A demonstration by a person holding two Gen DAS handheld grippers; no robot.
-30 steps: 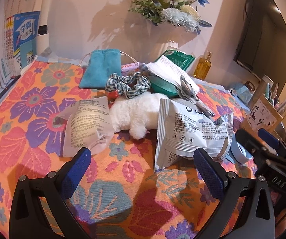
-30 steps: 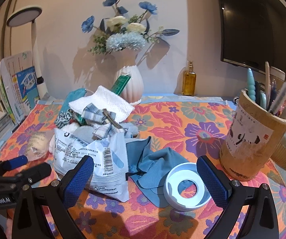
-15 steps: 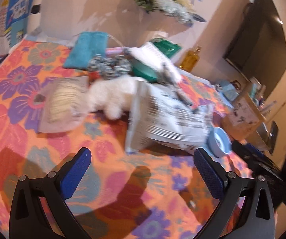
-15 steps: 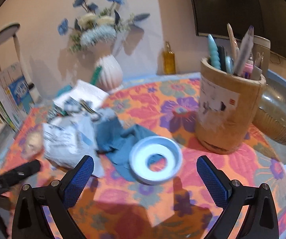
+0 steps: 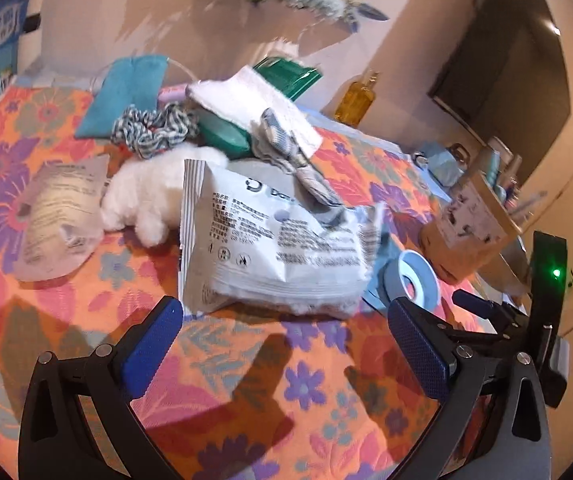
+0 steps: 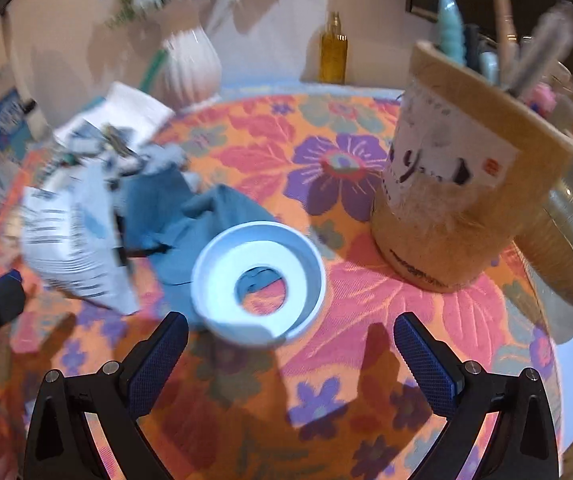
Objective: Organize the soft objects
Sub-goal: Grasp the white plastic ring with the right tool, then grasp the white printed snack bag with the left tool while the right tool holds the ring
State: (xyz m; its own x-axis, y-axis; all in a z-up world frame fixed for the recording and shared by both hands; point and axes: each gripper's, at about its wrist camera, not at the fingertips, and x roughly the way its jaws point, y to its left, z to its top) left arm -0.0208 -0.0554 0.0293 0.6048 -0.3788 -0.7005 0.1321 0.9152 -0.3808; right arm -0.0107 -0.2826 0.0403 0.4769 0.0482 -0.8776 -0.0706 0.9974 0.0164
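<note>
A heap of soft things lies on the flowered cloth. In the left wrist view a white printed packet (image 5: 282, 248) sits just beyond my open left gripper (image 5: 286, 344), with a white plush toy (image 5: 154, 196), a checked scrunchie (image 5: 154, 128), a teal pouch (image 5: 126, 96), a white towel (image 5: 262, 104) and a flat clear packet (image 5: 62, 216) behind it. My right gripper (image 6: 292, 360) is open and empty, just short of a white ring-shaped dish (image 6: 258, 280) that rests on a blue cloth (image 6: 198, 216). The right gripper's body (image 5: 518, 320) shows at the left view's right edge.
A tan pen holder (image 6: 462, 184) stands right of the dish, with a metal bowl (image 6: 566, 248) behind it. A white vase (image 6: 190, 64) and an amber bottle (image 6: 334, 52) stand by the back wall. Books (image 5: 2, 40) lean at far left.
Both grippers have moved forward and tilted down. The left one now sits close to the white packet, the right one close to the ring dish. Both stayed open; no object moved.
</note>
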